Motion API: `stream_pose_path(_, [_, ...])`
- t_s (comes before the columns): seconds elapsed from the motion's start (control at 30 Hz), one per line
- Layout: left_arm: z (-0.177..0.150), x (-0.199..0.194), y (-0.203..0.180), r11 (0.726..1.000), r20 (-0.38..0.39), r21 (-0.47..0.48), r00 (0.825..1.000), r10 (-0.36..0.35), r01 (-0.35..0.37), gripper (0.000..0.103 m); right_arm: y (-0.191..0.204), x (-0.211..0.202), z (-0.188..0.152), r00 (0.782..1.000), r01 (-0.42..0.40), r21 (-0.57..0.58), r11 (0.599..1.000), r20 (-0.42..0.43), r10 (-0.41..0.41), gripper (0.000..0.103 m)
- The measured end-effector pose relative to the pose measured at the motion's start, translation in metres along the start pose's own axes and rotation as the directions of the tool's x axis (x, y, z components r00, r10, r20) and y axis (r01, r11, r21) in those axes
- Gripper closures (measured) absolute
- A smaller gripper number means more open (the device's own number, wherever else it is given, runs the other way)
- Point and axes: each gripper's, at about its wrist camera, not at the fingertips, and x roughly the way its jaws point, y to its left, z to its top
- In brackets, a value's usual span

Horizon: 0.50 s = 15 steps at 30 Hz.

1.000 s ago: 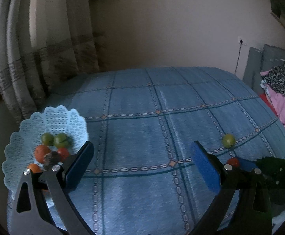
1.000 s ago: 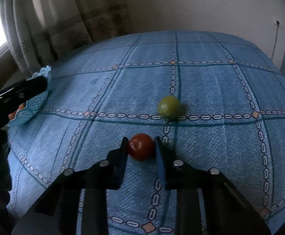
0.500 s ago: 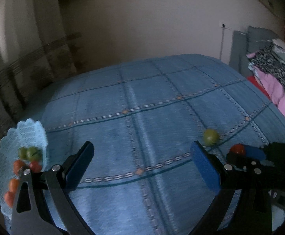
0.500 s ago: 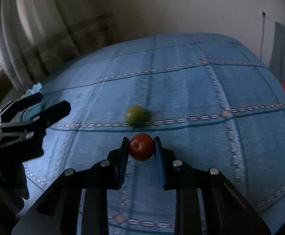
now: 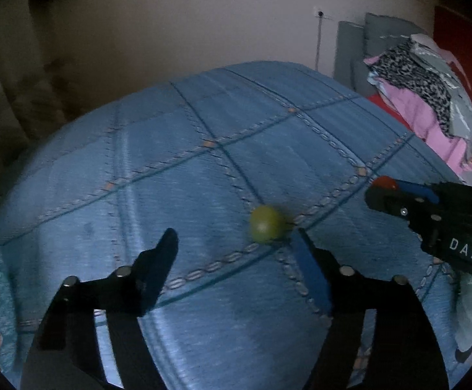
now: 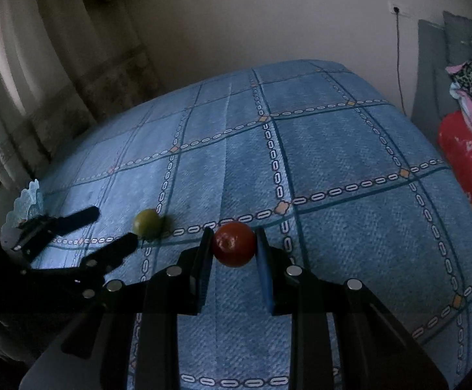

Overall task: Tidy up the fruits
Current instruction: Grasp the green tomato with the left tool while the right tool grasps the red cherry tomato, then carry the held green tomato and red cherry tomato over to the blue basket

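Two grippers: right gripper (image 6: 234,243) clamps tomato (image 6: 234,244).

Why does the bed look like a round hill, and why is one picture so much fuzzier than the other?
Both views: a fisheye lens bulges the blue bedspread and darkens the corners. Left wrist view: motion blur smears the green fruit and the cloth pattern; dim light. Right wrist view: sharper, with the red fruit crisp between the right gripper fingers; window light brightens the curtain at the left.
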Motion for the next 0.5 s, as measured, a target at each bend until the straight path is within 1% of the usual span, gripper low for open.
stream_pose_path(0.07, [0.001,0.008,-0.004,1.000,-0.013,0.000,1.000,-0.027,0.027,0.041,0.001,0.000,-0.001,1.000,0.002,0.004,1.000,0.002,-0.002,0.077])
stream_pose_path(0.17, [0.003,0.023,-0.008,0.999,-0.040,-0.005,0.998,-0.042,0.042,0.049,0.001,0.002,0.000,1.000,0.003,0.009,1.000,0.000,-0.003,0.077])
stream_pose_path(0.2, [0.003,0.027,-0.009,0.999,-0.046,-0.008,0.998,-0.047,0.046,0.056,0.002,0.002,-0.001,1.000,0.002,0.009,1.000,0.000,-0.002,0.077])
stream_pose_path(0.23, [0.004,0.032,-0.010,0.998,-0.057,-0.013,0.997,-0.055,0.055,0.060,0.000,0.000,-0.002,1.000,0.002,0.010,1.000,0.000,-0.002,0.077])
stream_pose_path(0.27, [0.005,0.034,-0.011,0.998,-0.056,-0.017,0.997,-0.054,0.053,0.063,0.001,0.001,-0.002,1.000,0.001,0.009,1.000,0.000,-0.001,0.077])
stream_pose_path(0.33, [0.007,0.035,-0.014,0.998,-0.047,-0.018,0.997,-0.063,0.062,0.072,0.001,0.001,-0.003,1.000,0.002,0.006,1.000,0.000,-0.002,0.077])
stream_pose_path(0.37, [0.007,0.036,-0.015,0.998,-0.043,-0.020,0.997,-0.063,0.062,0.075,0.001,0.001,-0.003,1.000,0.002,0.005,1.000,0.000,-0.002,0.077])
stream_pose_path(0.5, [0.006,0.036,-0.014,0.998,-0.033,-0.025,0.997,-0.064,0.064,0.075,0.001,0.005,-0.003,1.000,0.002,0.004,1.000,-0.005,-0.002,0.077])
